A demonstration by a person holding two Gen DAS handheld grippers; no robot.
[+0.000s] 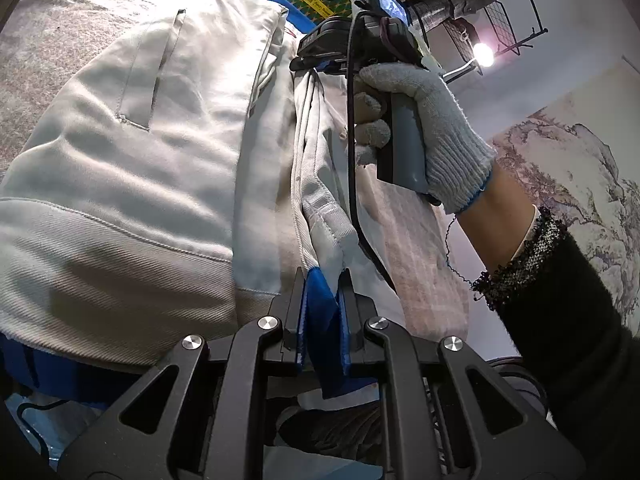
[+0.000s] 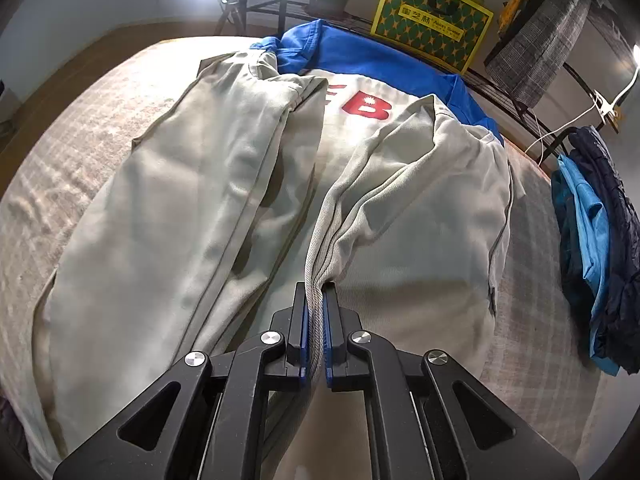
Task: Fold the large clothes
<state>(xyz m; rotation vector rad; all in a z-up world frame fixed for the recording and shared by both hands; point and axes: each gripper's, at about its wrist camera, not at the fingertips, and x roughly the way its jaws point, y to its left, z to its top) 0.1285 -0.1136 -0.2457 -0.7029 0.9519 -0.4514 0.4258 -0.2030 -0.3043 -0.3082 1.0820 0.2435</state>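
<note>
Grippers are pinching one front panel's edge: left gripper its blue hem, right gripper its ribbed placket, likely folding it across the grey jacket lying on the bed.

One jacket, two grippers, one box

Both tools are matte black, with angular link arms, round silver screw heads and blue pads inside the fingers. The right tool carries a small camera and a black cable. A grey knitted glove with blue cuff edging meets a fuzzy black sleeve with a sparkly trim.
</note>
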